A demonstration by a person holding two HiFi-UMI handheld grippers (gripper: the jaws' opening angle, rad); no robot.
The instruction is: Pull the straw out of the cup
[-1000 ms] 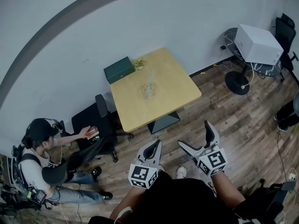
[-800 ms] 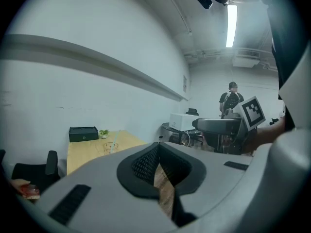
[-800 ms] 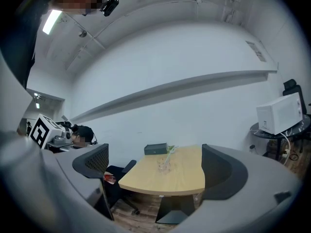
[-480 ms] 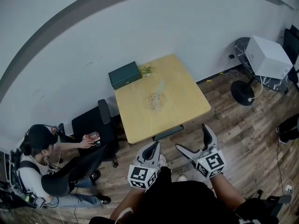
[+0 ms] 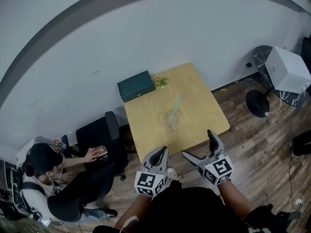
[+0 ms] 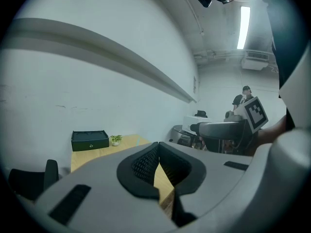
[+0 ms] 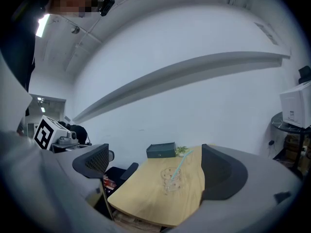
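A clear glass cup (image 5: 171,122) stands near the middle of a light wooden table (image 5: 199,101), with a pale blue straw (image 5: 177,103) leaning out of it toward the far side. Both grippers hang short of the table's near edge, touching nothing. My left gripper (image 5: 159,152) is shut and empty; its pads meet in the left gripper view (image 6: 158,152). My right gripper (image 5: 199,145) is open and empty. In the right gripper view the cup (image 7: 171,179) and straw (image 7: 181,163) show well ahead, between the spread fingers (image 7: 92,161).
A dark green box (image 5: 136,85) and a small potted plant (image 5: 161,82) sit at the table's far edge by the wall. A black office chair (image 5: 99,140) and a seated person (image 5: 43,171) are at left. A white box (image 5: 290,69) on a round stand is at right.
The camera and both grippers have come closer to the table, which now lies just ahead of the jaws. Neither gripper's jaws have changed.
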